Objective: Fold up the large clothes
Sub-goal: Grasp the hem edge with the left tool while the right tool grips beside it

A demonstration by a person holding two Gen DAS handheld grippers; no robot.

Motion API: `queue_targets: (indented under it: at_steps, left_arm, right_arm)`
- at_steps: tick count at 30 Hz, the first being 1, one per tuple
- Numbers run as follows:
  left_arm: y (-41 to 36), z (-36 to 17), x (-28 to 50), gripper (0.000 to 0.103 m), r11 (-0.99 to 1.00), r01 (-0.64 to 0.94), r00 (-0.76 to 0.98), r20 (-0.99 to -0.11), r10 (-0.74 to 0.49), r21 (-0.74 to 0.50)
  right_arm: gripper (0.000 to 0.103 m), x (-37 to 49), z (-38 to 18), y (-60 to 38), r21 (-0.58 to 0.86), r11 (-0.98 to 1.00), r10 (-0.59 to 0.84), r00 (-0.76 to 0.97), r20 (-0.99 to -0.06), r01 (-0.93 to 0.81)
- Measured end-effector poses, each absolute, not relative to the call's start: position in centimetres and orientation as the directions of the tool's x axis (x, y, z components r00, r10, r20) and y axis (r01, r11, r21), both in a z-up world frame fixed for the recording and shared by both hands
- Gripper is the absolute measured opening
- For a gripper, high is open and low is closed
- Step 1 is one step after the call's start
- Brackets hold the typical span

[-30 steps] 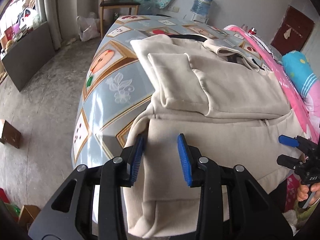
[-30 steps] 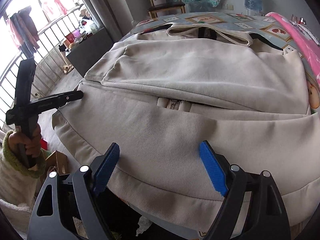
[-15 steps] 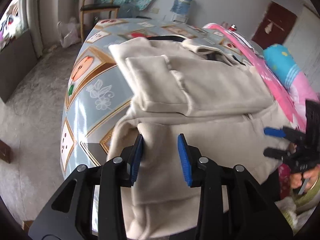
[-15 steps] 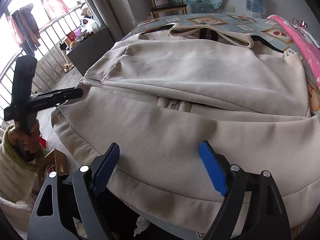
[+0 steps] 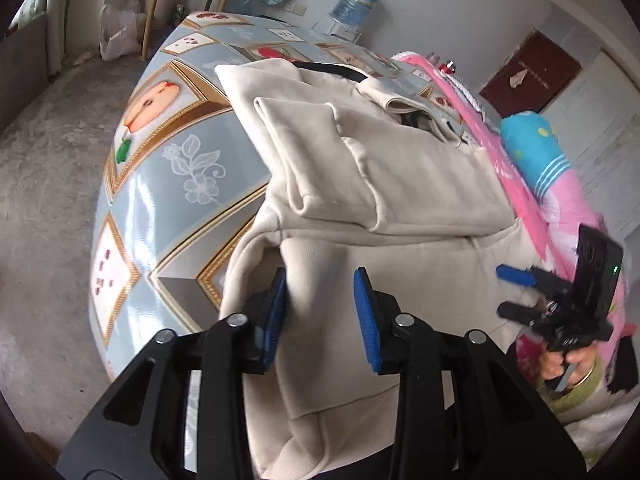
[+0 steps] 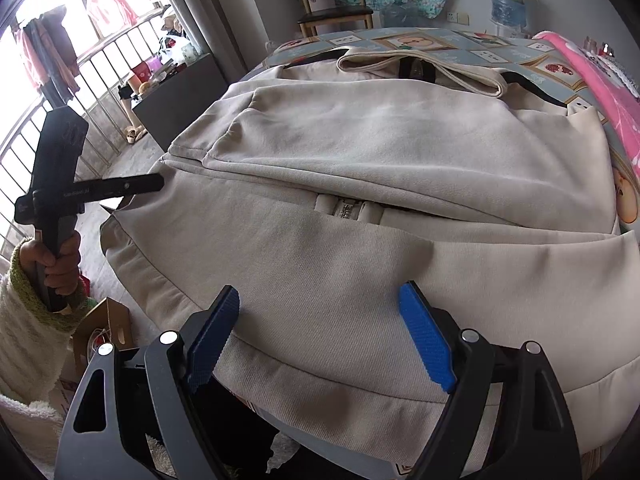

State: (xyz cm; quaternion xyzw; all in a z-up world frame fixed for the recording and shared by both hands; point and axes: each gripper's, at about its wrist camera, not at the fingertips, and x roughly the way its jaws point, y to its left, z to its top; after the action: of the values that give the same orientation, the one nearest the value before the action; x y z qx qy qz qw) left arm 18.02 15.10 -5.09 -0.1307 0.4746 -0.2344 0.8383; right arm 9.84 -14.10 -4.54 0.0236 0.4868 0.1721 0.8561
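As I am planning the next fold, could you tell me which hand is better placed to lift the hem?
Probably left: the left gripper has been closing around the cream fleece jacket hem corner; the right gripper hovers wide open.

Left hand-held gripper (image 5: 320, 308) closing; right hand-held gripper (image 6: 320, 336) agape.

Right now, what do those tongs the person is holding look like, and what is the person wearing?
Both tongs are black plastic with two fingers, silver rivets at the joints, and ribbed blue pads on the fingertips: the left tongs and the right tongs. Each has a black pistol-style handle topped by a flat black block; the right one's block shows a small green light. The person wears fluffy cream sleeves with green knitted cuffs.
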Motion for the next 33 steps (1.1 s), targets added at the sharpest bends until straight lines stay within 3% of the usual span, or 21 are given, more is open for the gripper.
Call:
queue_targets:
  at_steps: [1, 6, 8, 12, 16, 21, 27, 33]
  left_arm:
    - [14.9, -5.1, 18.0, 0.024, 0.867, 0.267, 0.442, -0.746, -0.498, -0.42]
    - [13.0, -4.5, 17.6, 0.019, 0.924, 0.28, 0.466, -0.805, -0.367, -0.259]
    - [12.5, -4.1, 17.2, 0.007, 0.933, 0.286, 0.483, -0.808, -0.337, -0.218]
    - [12.4, -2.9, 16.2, 0.007, 0.906, 0.332, 0.492, -0.771, -0.405, -0.264]
    - [12.6, -4.3, 17.3, 0.017, 0.935, 0.275, 0.455, -0.827, -0.331, -0.224]
    - [12.4, -4.3, 17.7, 0.018, 0.94, 0.272, 0.458, -0.831, -0.315, -0.207]
    - [10.8, -4.1, 17.0, 0.015, 0.961, 0.26, 0.498, -0.84, -0.214, -0.091]
    - [7.8, -4.0, 15.6, 0.01, 0.961, 0.244, 0.572, -0.819, -0.036, 0.128]
  right_arm:
    - [0.08, 9.8, -4.5, -14.1, 0.207, 0.94, 0.317, 0.467, -0.825, -0.272]
    - [0.08, 9.8, -4.5, -14.1, 0.208, 0.94, 0.318, 0.468, -0.825, -0.271]
    - [0.08, 9.8, -4.5, -14.1, 0.207, 0.94, 0.317, 0.469, -0.825, -0.271]
    - [0.08, 9.8, -4.5, -14.2, 0.202, 0.94, 0.315, 0.47, -0.825, -0.275]
    - [0.08, 9.9, -4.5, -14.2, 0.202, 0.939, 0.316, 0.469, -0.825, -0.277]
    - [0.08, 9.8, -4.6, -14.2, 0.202, 0.94, 0.316, 0.473, -0.822, -0.276]
    - [0.08, 9.8, -4.6, -14.5, 0.217, 0.937, 0.328, 0.474, -0.817, -0.274]
    - [0.08, 8.7, -3.1, -17.8, 0.261, 0.942, 0.334, 0.51, -0.792, -0.212]
